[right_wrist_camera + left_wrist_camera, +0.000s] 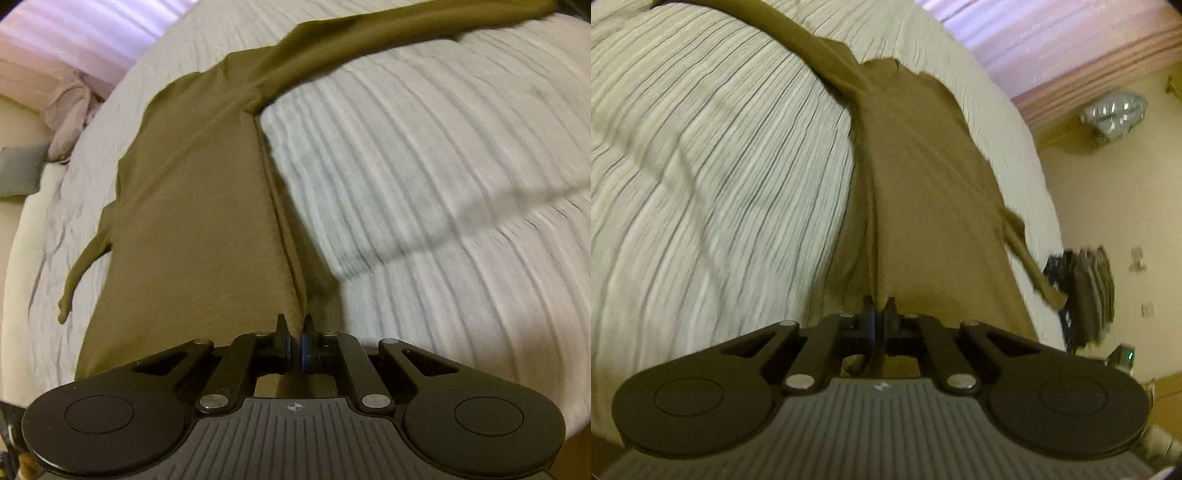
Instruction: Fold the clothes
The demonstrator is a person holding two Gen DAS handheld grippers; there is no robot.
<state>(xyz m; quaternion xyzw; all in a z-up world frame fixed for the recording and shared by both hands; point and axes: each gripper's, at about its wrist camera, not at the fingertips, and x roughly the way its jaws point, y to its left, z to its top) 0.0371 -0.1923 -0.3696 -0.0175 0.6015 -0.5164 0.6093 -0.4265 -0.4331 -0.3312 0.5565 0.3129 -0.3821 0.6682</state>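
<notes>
Across the striped bedspread [701, 166] your left gripper [879, 310] and right gripper [295, 326] each pinch the olive garment's [916, 184] edge, mid-fold, with sleeves loose, squaring left.

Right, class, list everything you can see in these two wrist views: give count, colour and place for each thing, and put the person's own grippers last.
Garment: one, olive-brown, long-sleeved, lying lengthwise on the bed, its near edge pinched by both grippers.
Bedspread: one, pale with thin dark stripes, covering the bed under the garment.
Curtain: one, pinkish-lilac, at the far side of the room.
Hanging clothes: a few, dark and grey, against the cream wall; exact count unclear.
Crumpled cloth: one, pale pink, at the bed's far left edge in the right wrist view.
Left gripper: one, black, shut on the garment.
Right gripper: one, black, shut on the garment.
</notes>
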